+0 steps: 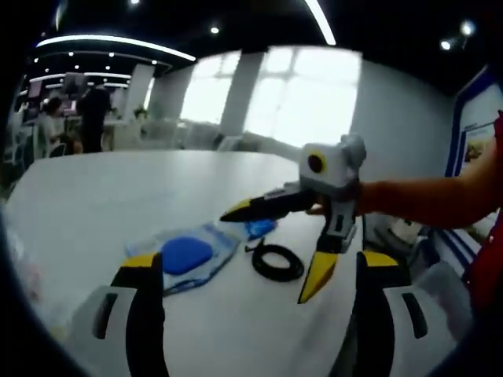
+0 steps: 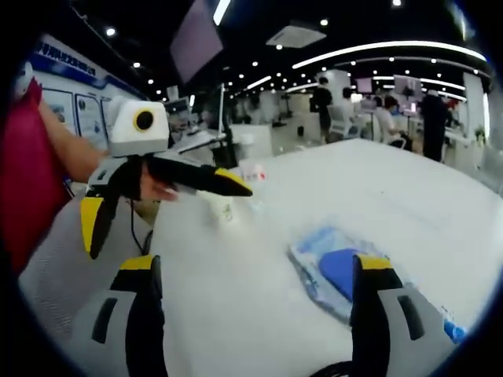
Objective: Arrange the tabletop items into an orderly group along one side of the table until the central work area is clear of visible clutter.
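White tabletop (image 1: 94,204) takes up most of both views and is largely bare, so by my reading the sorting has barely started: the items sit loose rather than lined up along an edge. Largest of them is a clear plastic bag (image 1: 189,255) with a blue round pad inside, lying flat near 7 o'clock in the left gripper view and at about 5 o'clock in the right gripper view (image 2: 334,271). Just beside it, at its 3 o'clock in the left gripper view, lies a coiled black cable (image 1: 277,261), apart from the bag, and a smaller blue packet (image 1: 259,228) rests at the bag's far corner. The right gripper (image 1: 271,255) hangs over this cluster with its yellow-tipped jaws spread wide and nothing between them. The left gripper (image 2: 169,208) is likewise splayed and empty, held above the table near 10 o'clock. A small blurred object (image 2: 253,171) sits farther off; I cannot tell what it is. Everything remains to be grouped.
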`<state>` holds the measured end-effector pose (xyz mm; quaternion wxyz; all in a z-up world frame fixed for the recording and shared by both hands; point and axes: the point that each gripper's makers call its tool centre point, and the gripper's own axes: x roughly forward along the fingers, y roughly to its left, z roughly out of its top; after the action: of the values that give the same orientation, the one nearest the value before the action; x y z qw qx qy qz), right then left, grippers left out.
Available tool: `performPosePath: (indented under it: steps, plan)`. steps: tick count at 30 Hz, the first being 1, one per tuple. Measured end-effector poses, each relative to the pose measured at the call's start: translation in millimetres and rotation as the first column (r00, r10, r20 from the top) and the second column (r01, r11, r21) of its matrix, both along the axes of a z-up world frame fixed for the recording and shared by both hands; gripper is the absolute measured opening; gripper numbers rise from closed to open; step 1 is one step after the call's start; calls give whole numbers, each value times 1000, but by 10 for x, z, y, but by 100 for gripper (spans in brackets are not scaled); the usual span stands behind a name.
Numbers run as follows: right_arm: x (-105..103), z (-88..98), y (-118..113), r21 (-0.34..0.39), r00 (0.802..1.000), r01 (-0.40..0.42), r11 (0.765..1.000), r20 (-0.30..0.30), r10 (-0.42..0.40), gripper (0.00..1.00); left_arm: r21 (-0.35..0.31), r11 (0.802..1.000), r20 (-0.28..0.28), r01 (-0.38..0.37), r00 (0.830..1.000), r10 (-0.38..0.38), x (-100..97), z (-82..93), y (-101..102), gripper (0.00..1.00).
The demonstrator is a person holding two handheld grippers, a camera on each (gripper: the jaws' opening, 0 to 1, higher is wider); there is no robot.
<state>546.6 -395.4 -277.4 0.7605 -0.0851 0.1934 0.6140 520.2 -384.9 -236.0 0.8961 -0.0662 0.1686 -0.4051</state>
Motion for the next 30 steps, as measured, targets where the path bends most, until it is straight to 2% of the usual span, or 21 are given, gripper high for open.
performPosePath:
  steps: [4, 7, 20, 30]
  plan:
    - [-123, 45, 108, 29, 1000, -15, 999, 2, 15, 99, -11, 1000, 15, 6, 1000, -6, -160, 69, 98, 99]
    - [-220, 67, 213, 41, 1000, -28, 999, 5, 28, 99, 7, 1000, 31, -5, 1000, 5, -235, 87, 204, 99]
    - [-500, 69, 755, 69, 995, -102, 992, 3, 102, 99, 24, 997, 86, -69, 994, 67, -582, 253, 881, 99]
    - [-602, 34, 1147, 76, 986, -164, 983, -2, 165, 99, 26, 985, 116, -170, 979, 166, -818, 359, 1354, 99]
